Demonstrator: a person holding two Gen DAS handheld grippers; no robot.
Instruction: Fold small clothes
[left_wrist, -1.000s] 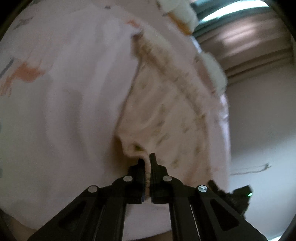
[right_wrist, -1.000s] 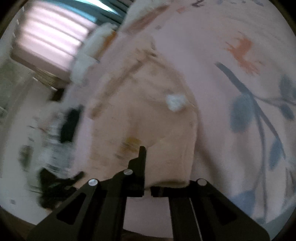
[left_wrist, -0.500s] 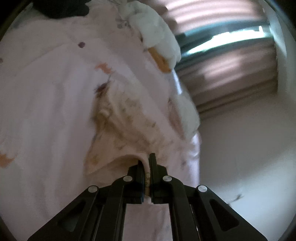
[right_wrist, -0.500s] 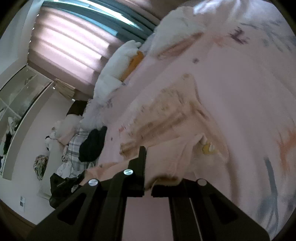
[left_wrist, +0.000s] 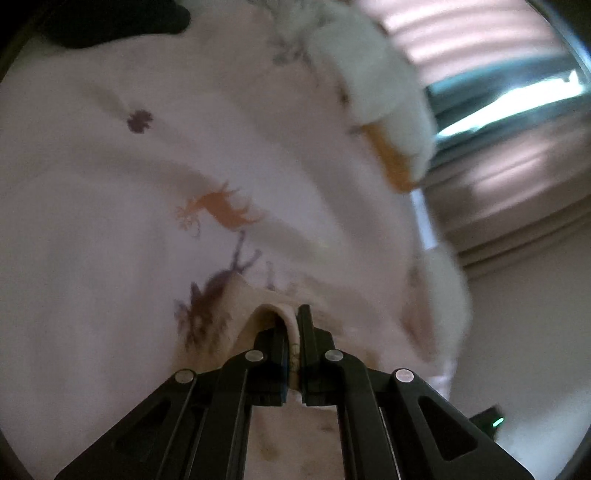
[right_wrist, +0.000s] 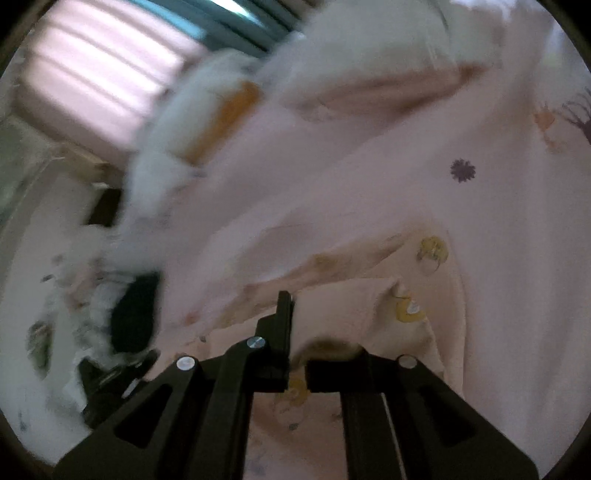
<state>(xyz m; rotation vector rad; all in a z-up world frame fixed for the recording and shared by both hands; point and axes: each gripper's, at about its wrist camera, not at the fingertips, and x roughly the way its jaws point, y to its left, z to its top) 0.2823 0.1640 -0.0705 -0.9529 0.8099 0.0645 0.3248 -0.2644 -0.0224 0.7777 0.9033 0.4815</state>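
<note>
Cream cotton baby garment (right_wrist: 373, 295) w/ yellow prints, pinched at both ends over the bed.

Your left gripper (left_wrist: 291, 325) is nearly closed on a folded cream edge (left_wrist: 286, 321) of it; the cloth bulges up btwn the fingers. Your right gripper (right_wrist: 295, 332) has fabric draped over its right finger, so you can't tell its gap, tho the cloth runs in btwn. The garment lies on the pale pink bedsheet (right_wrist: 498, 221) w/ deer & flower prints. A white & orange plush toy (left_wrist: 391, 122) sits near pink curtains (right_wrist: 85, 74). Dark clothing (right_wrist: 133, 314) is at the bed's far side.
</note>
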